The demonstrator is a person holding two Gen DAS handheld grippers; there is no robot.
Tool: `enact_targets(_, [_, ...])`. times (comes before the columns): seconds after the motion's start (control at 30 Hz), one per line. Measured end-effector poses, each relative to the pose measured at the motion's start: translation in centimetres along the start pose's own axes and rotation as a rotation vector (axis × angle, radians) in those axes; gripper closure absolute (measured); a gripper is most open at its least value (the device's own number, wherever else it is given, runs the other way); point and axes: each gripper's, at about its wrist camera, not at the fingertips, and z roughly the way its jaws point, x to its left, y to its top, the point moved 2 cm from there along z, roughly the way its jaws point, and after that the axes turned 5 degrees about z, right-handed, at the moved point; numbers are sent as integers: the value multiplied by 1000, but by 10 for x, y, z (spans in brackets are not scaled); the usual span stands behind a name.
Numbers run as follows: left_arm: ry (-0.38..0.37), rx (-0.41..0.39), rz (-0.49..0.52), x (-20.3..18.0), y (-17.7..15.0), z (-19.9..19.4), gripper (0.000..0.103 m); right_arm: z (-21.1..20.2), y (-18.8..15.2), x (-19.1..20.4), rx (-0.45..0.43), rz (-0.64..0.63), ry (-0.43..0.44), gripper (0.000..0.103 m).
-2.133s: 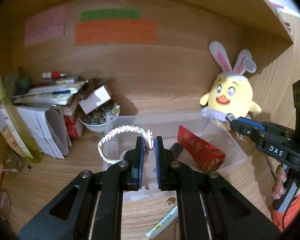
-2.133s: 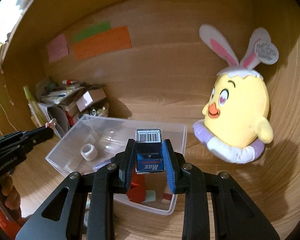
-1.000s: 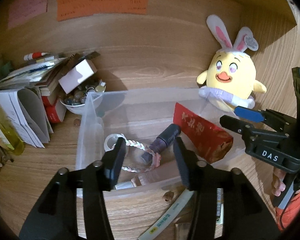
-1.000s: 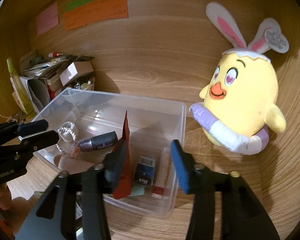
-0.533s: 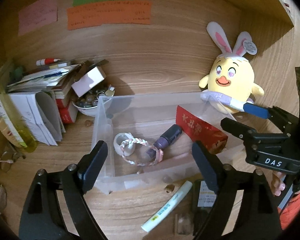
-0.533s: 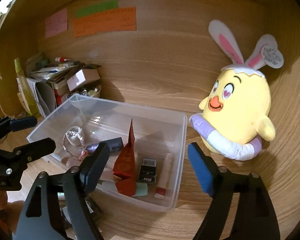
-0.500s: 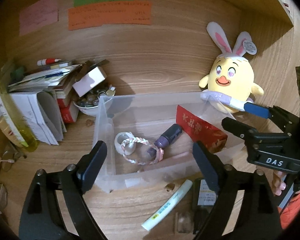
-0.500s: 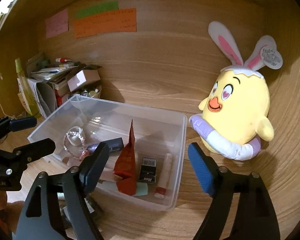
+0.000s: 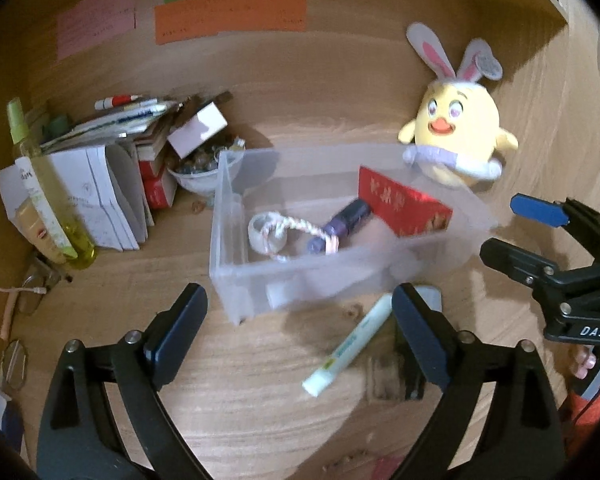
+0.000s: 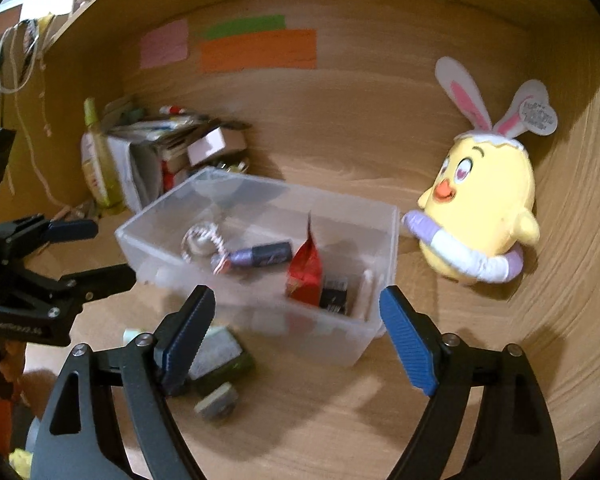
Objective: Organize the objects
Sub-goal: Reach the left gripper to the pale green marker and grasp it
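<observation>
On my left wrist view, the left gripper (image 9: pixel 298 318) has its jaws spread wide with nothing between them, hovering over the wooden desk (image 9: pixel 236 392) just short of the clear plastic bin (image 9: pixel 236 280). My right gripper (image 10: pixel 296 334) is spread just as wide and is also empty; it sits in front of the bin's near right corner.

The bin is at 12 o'clock from both grippers. Inside it I can see a braided bracelet (image 9: pixel 296 226) lying against a small white ring-shaped piece (image 9: pixel 260 234), a dark purple tube (image 9: pixel 340 220) beside them, and a red packet (image 9: pixel 400 204) leaning toward the bin's right end. From the right wrist view, a small black box (image 10: pixel 334 298) lies at the foot of the red packet, with a pale stick (image 10: pixel 366 292) next to the bin's right wall.

On the desk outside the bin, at about 1 o'clock from the left gripper, lies a white and green pen (image 9: pixel 348 350). A dark flat item (image 10: pixel 220 352) sits near it (too blurred for me to identify).

The yellow bunny-eared plush (image 9: pixel 456 140) sits at 2 o'clock, just behind the bin's far right corner. A stack of papers and boxes (image 9: pixel 112 168) stands at 10 o'clock, and 3 coloured notes (image 9: pixel 228 12) are stuck on the back wall.
</observation>
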Motion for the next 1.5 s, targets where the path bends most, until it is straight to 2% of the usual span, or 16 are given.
enact_targets(0.27, [-19, 94, 45, -6, -29, 23, 8, 9, -37, 11, 82, -41, -5, 20])
enact_targets(0.4, [-80, 138, 39, -6, -36, 35, 11, 16, -55, 14, 145, -59, 16, 20])
enact_targets(0.47, [-105, 156, 44, -7, -36, 40, 25, 19, -61, 16, 170, -72, 37, 20])
enact_targets(0.6, [-126, 192, 48, -9, -37, 51, 39, 26, -70, 20, 209, -87, 73, 20])
enact_targets(0.67, [-141, 210, 50, -10, -39, 56, 50, 30, -71, 22, 222, -86, 85, 21])
enact_targets(0.7, [-144, 213, 54, -11, -39, 58, 51, 31, -71, 23, 225, -87, 96, 22])
enact_targets(0.77, [-147, 203, 72, -14, -39, 56, 67, 32, -69, 27, 223, -96, 121, 23])
enact_targets(0.8, [-156, 201, 78, -14, -39, 55, 68, 32, -68, 28, 219, -100, 127, 23])
enact_targets(0.9, [-153, 190, 106, -17, -42, 50, 72, 33, -68, 34, 220, -119, 145, 40])
enact_targets(0.97, [-145, 185, 123, -18, -45, 45, 77, 36, -70, 36, 244, -123, 170, 56])
enact_targets(1.07, [-128, 186, 134, -17, -54, 34, 83, 39, -71, 38, 260, -124, 172, 68])
enact_targets(1.13, [-127, 194, 127, -12, -61, 28, 85, 38, -71, 38, 256, -123, 172, 70])
enact_targets(1.4, [-112, 229, 119, -1, -73, 19, 85, 33, -72, 35, 239, -126, 138, 70])
enact_targets(1.5, [-112, 232, 126, -6, -66, 27, 69, 32, -73, 32, 242, -121, 127, 70])
